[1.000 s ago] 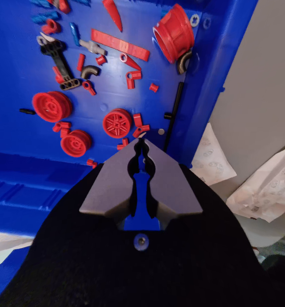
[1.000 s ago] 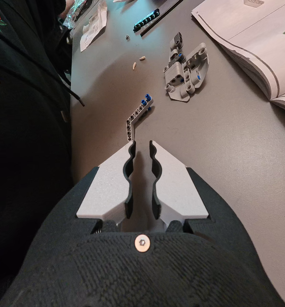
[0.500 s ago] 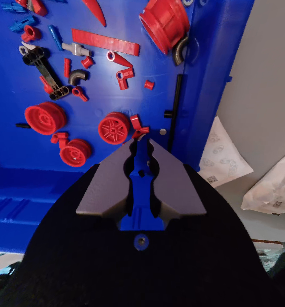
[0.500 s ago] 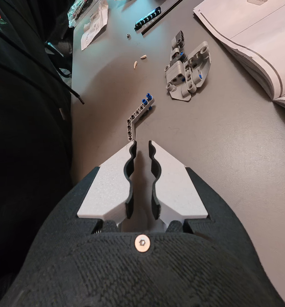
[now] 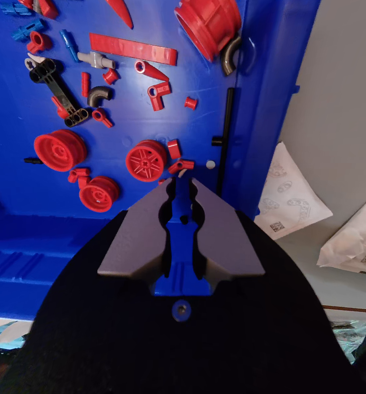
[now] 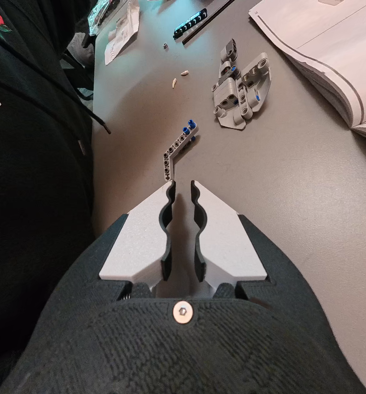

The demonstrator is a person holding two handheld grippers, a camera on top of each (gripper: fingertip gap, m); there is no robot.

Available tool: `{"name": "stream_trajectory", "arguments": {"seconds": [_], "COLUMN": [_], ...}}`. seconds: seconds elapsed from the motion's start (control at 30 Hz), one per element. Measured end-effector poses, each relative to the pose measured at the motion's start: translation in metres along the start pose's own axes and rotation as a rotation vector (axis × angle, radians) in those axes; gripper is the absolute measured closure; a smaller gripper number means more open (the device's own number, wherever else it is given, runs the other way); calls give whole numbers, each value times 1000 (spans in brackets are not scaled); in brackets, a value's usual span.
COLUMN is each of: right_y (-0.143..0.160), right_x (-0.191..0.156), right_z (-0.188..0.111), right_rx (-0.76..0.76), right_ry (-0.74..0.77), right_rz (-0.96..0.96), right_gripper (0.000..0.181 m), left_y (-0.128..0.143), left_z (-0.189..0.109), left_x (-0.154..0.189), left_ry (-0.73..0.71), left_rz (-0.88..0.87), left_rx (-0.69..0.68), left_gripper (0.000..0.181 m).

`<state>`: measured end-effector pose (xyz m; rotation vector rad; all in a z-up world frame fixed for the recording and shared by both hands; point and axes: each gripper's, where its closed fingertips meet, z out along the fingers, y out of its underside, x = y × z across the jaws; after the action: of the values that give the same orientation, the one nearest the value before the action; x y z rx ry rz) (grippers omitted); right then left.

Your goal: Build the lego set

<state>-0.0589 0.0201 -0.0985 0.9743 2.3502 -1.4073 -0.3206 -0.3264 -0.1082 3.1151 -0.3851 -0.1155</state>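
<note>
In the left wrist view my left gripper (image 5: 182, 181) is slightly open over the near right part of a blue tray (image 5: 199, 128). A small black piece (image 5: 183, 219) shows in the gap beside the right finger; the jaws do not close on it. Just ahead lie a red spoked wheel (image 5: 145, 163) and a red angled connector (image 5: 181, 166). In the right wrist view my right gripper (image 6: 183, 183) is slightly open and empty above the grey table. A bent grey beam with blue pins (image 6: 173, 149) lies just past its left fingertip. A grey part-built assembly (image 6: 239, 93) lies farther off.
The tray holds several more red wheels, a large red rim (image 5: 209, 25), a red flat beam (image 5: 133, 49) and a long black axle (image 5: 225, 136) by its right wall. Paper bags (image 5: 284, 202) lie right of it. An open booklet (image 6: 327, 42), a black beam (image 6: 190, 23) and a person's dark clothing (image 6: 28, 149) border the table. The left gripper's tips are roughly 45 cm from the right gripper's.
My left gripper has gone from nearly shut to slightly open and has drawn back a little over the tray. The right gripper has barely moved.
</note>
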Motion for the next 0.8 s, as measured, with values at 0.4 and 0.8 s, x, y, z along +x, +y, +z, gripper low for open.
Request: {"name": "stream_trajectory", "arguments": {"seconds": [0.4,0.8], "right_y": [1,1], "right_x": [0,0], "right_z": [0,1], "right_rx": [-4,-7], "right_ry": [3,-4], "right_rz": [-7,7], "right_gripper": [169,173], "left_y": [2,-201], "left_z": [7,-78], "left_x": [1,102], "left_ry": [29,-148], "left_rz": [-13,-6], "left_rx": [-44,738], "left_gripper": [181,181]}}
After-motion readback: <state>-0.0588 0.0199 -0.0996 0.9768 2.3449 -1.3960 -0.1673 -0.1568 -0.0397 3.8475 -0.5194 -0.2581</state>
